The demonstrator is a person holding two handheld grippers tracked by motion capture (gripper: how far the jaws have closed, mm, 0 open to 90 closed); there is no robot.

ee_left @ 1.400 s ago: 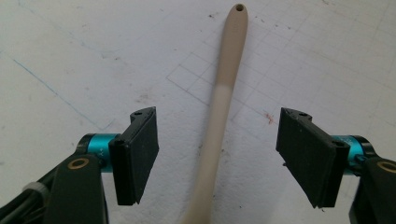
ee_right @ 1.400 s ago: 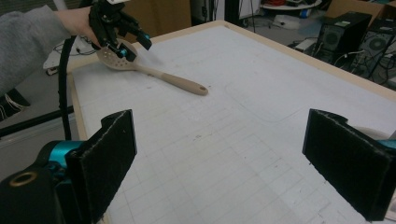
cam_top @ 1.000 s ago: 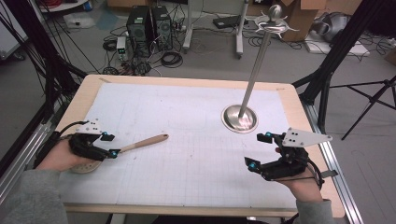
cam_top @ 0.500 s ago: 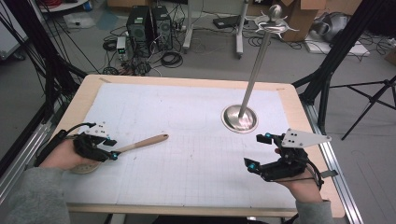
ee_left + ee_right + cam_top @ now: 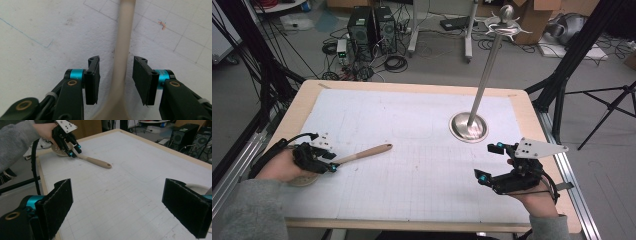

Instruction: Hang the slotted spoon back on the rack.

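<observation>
From the high view, 1 wooden spoon [image 5: 354, 156] is lying flat on the white gridded surface [image 5: 422, 180], well to the left of the metal stand [image 5: 469, 125], which serves as the landmark here. The spoon's handle is pointing toward the stand, and its bowl is sitting under the person's left hand. The left gripper [image 5: 329, 162] is reaching over the handle near the bowl end, likely lining up for a grasp low on the handle, where the spoon would balance best. The right gripper [image 5: 494, 162] is waiting just in front of the stand's round base, on the person's side, with its fingers spread wide and holding nothing; it is probably being kept out of the way until it is needed. Counted here: 1 spoon, 1 stand with 1 pole and several hooks at its top, and 2 grippers.

In the left gripper view, the spoon handle [image 5: 123, 50] is running straight up between the 2 black fingers [image 5: 92, 80]. A gap is showing on each side, so the fingers are straddling the handle, released and not yet pressing on it.

In the right gripper view, the 2 padded fingers [image 5: 56, 202] are standing far apart over bare surface, empty. Farther off, away from the stand, the left gripper [image 5: 73, 150] is hovering over the spoon [image 5: 96, 162], whose handle end is showing 1 small hanging hole.
</observation>
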